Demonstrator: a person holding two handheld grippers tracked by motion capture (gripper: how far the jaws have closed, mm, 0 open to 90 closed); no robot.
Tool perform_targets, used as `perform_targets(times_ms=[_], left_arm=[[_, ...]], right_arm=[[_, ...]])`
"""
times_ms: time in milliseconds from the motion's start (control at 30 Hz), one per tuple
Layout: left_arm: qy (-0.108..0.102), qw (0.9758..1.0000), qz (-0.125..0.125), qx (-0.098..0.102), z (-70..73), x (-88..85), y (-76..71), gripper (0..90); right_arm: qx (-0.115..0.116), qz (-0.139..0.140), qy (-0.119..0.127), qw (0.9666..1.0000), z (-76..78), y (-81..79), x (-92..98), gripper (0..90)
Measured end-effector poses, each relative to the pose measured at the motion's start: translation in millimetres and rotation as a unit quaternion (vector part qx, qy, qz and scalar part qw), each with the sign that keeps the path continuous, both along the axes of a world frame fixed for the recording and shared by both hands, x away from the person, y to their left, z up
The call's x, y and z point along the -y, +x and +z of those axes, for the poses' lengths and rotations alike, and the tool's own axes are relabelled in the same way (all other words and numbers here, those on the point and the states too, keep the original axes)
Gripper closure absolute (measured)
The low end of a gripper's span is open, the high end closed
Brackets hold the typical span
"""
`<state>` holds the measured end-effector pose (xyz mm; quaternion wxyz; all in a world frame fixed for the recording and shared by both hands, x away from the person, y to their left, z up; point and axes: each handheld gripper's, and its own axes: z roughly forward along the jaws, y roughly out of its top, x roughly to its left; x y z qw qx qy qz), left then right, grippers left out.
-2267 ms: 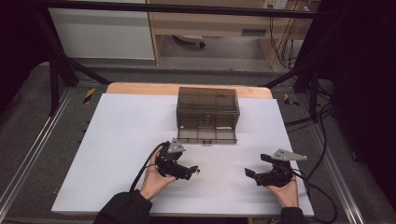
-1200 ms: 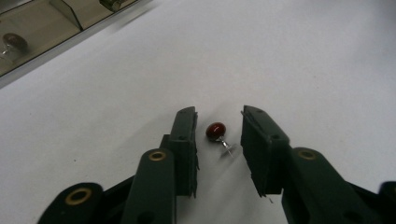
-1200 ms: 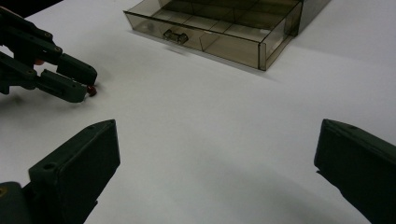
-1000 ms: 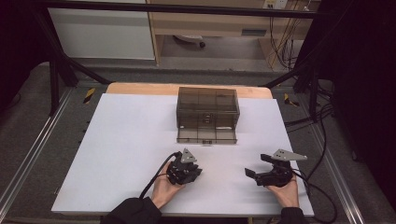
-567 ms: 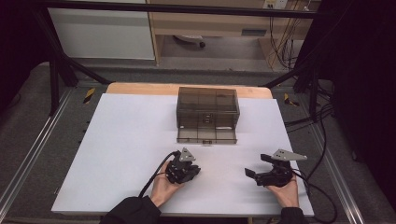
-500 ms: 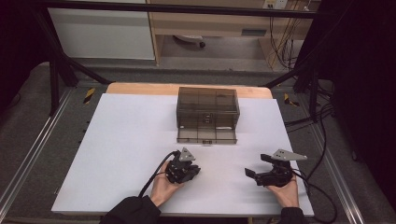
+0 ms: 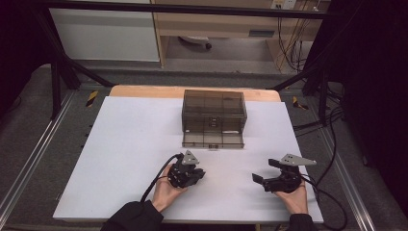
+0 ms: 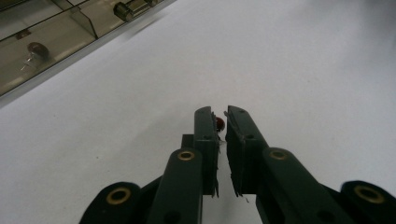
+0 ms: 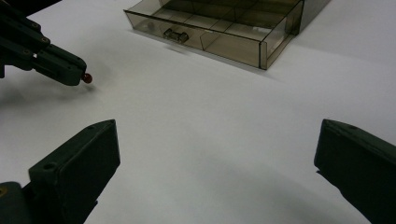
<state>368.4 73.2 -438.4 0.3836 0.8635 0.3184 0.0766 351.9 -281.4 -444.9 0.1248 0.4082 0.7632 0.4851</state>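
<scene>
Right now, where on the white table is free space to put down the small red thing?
Free: the patch between the left gripper and right gripper, and the table left of the drawer box. The red bead sits in the left jaws.

From my high camera I look forward and down over the whole table (image 7: 120, 144), near edge at the bottom. My left tongs (image 8: 222, 122) camera sits low, close to the surface. My right tongs (image 9: 215, 168) camera faces the drawer box (image 9: 224, 28), which all three share.
</scene>
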Motion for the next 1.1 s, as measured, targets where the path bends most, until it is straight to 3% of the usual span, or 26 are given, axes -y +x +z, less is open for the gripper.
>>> perform_targets(times_ms=[1100], left_arm=[[-0.013,0.9996,0.025,0.008,32.7,-29.0,18.4,82.4]], right_arm=[[0.0,0.0,-0.001,1.0,0.0,0.0,0.0,0.7]])
